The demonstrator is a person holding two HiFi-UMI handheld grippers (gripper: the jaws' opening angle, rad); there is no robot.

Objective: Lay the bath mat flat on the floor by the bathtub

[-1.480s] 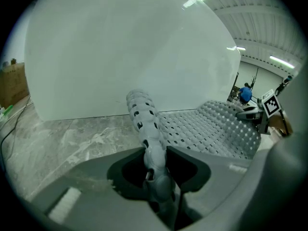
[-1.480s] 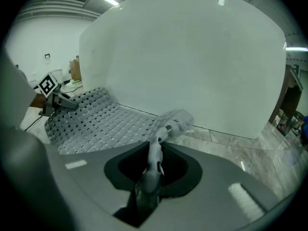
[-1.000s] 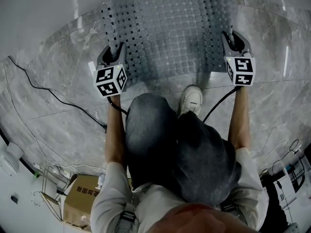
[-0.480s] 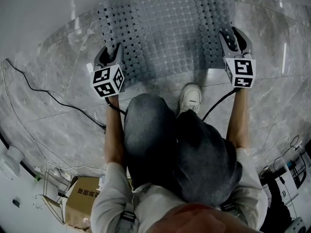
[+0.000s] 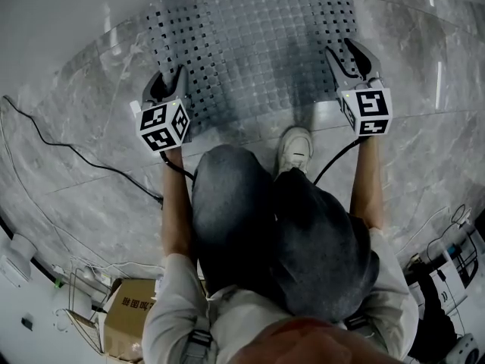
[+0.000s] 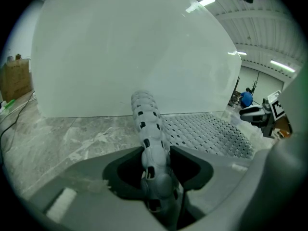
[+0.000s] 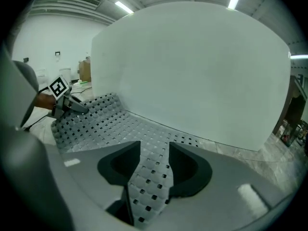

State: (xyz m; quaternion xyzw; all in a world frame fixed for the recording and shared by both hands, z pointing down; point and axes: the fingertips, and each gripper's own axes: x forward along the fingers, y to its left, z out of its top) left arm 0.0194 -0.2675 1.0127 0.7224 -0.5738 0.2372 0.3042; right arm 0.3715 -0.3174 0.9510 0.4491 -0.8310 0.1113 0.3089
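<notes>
Plainly a grey bath mat [image 5: 258,44]: soft, rubbery sheet, quilted into rows of small raised squares and pierced by small dark square holes, most plainly seen toward both short ends. Spreads over the pale veined marble floor [image 5: 83,203], right at the foot of the white bathtub [image 5: 68,14], with the far long edge along the tub's base. Runs left to right across the head view, long axis parallel to the tub wall, short ends pointing left and right, one toward each gripper. Lies flat over nearly all of its area and rises only at the near left corner.

Clamped there by the left gripper [image 5: 168,83]: jaws pressed on a bunched fold of the mat's edge, which stands upright between them and curls away ahead in the left gripper view.

At the near right corner, the right gripper [image 5: 351,58]: jaws closing yet wide apart, pads not pressing, a flat strip of mat showing face up between them.

Just beside the near long edge, about midway along it, the toe of a white shoe [image 5: 294,149]. Farther left on the floor, well apart from the mat, a black cable [image 5: 76,146].
</notes>
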